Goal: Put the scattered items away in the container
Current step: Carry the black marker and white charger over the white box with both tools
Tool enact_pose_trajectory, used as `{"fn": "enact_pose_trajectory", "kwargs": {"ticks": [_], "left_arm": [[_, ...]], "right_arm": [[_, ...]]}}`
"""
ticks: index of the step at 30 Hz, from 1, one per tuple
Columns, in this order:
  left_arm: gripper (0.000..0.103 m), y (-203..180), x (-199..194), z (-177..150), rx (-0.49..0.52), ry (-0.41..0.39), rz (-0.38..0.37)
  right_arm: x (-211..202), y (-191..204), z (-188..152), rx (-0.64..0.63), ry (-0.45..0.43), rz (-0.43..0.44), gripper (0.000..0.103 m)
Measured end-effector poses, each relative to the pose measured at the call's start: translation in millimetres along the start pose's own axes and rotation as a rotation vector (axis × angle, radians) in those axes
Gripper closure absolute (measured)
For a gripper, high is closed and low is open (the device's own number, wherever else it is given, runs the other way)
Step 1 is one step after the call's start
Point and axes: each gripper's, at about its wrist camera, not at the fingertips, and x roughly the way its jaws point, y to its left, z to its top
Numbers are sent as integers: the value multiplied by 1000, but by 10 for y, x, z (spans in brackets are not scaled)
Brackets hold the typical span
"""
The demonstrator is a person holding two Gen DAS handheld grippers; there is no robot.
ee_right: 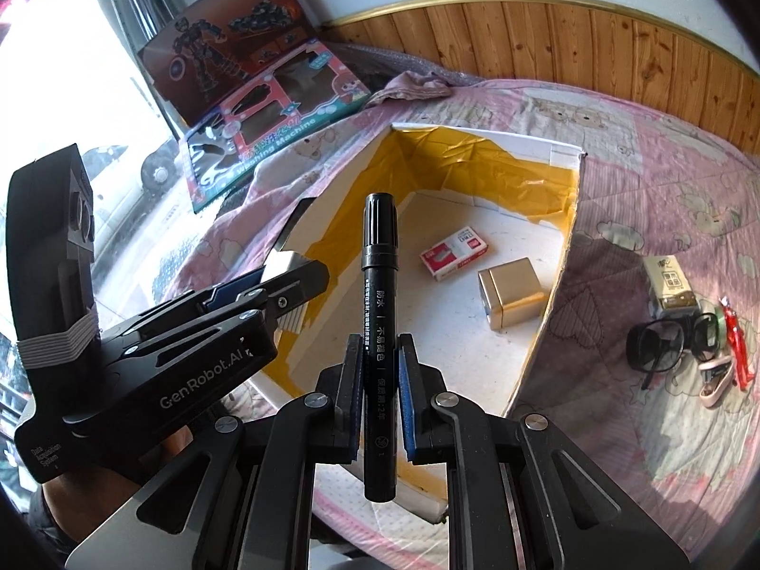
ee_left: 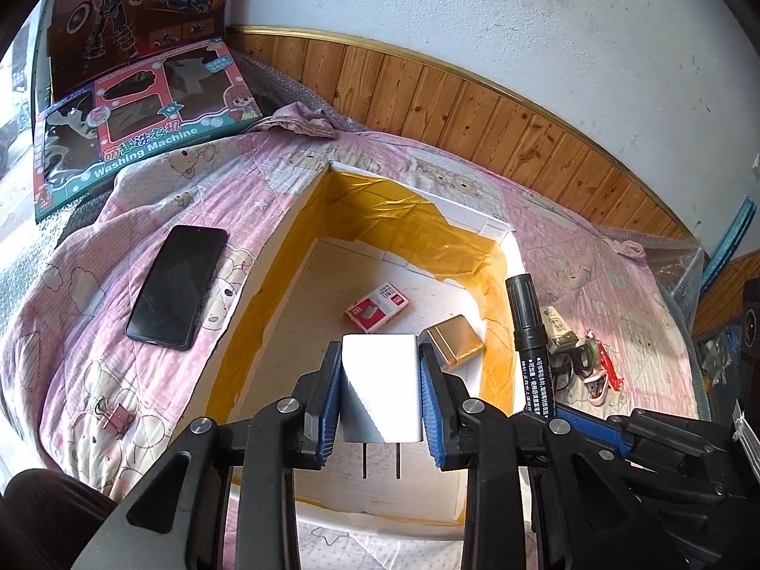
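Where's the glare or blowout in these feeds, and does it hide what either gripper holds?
Right wrist view: the window at left is blown out, but the black marker stays sharp. Left wrist view: sunlight whitens the white charger, a diagonal shadow crossing it; edges still readable. Both views bend strongly at the rim.

Daylight floods in from the window (ee_right: pixel 52 95) on the left, blown out to white glare. Both fisheye views bend strongly toward dark corners. Hard shadows cross the box (ee_left: pixel 304 218) floor; focus is sharp.
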Motion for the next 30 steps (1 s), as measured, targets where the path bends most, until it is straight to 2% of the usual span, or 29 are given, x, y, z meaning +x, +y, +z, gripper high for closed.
{"fn": "enact_pose_trajectory", "kwargs": {"ticks": [12, 18, 22, 30], "left_arm": [[72, 227, 321, 14, 24, 63, 45], [72, 272, 511, -37, 48, 124, 71], [72, 313, 615, -75, 69, 166, 93], [72, 311, 722, -101, 100, 198, 103]], "right_arm": [[480, 28, 32, -3, 87, -20, 89], [679, 20, 22, -2, 145, -28, 89], [764, 2, 28, 10, 181, -26, 89], [846, -39, 22, 14, 205, -37, 89]]}}
